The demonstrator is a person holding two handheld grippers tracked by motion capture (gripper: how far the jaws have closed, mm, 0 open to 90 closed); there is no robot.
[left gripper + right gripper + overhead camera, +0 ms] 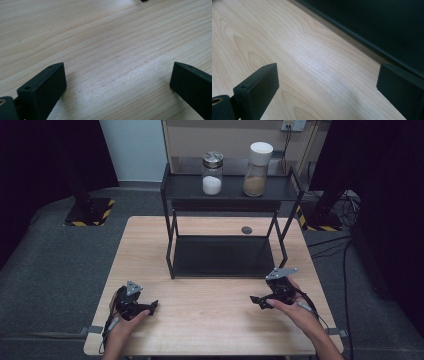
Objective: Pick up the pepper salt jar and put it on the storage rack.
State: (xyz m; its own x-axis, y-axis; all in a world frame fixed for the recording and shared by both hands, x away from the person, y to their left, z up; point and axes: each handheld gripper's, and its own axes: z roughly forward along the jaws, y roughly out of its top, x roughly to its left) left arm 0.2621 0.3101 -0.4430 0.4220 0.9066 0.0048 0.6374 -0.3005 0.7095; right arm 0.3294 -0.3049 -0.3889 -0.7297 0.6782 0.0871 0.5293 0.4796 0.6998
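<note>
- High view: a wooden counter [210, 295] is seen with a black two-tier shelf [227, 190] standing on its far half. On the upper tier a glass jar of white powder [212, 174] with a metal lid is placed left of a taller jar of brown powder [257, 169] with a white lid; the two are near each other but apart. A small dark round spot [246, 230] is seen on the counter behind the lower tier. The left tool [150, 307] is held low at the near left, the right tool [256, 300] at the near right, both pointed inward towards each other and well apart. Bare wood lies between them. The near edge of the shelf (its lower tier) is just beyond the right tool.
- Left gripper view: the left tool's jaws are seen spread wide, released, with only counter grain between them. A small dark piece is cut off by the top edge and cannot be identified.
- Right gripper view: the right tool's jaws are likewise spread and released, nothing grasped. The dark lower tier of the shelf [372, 22] is seen along the upper right, with its rim just beside the far jaw.
</note>
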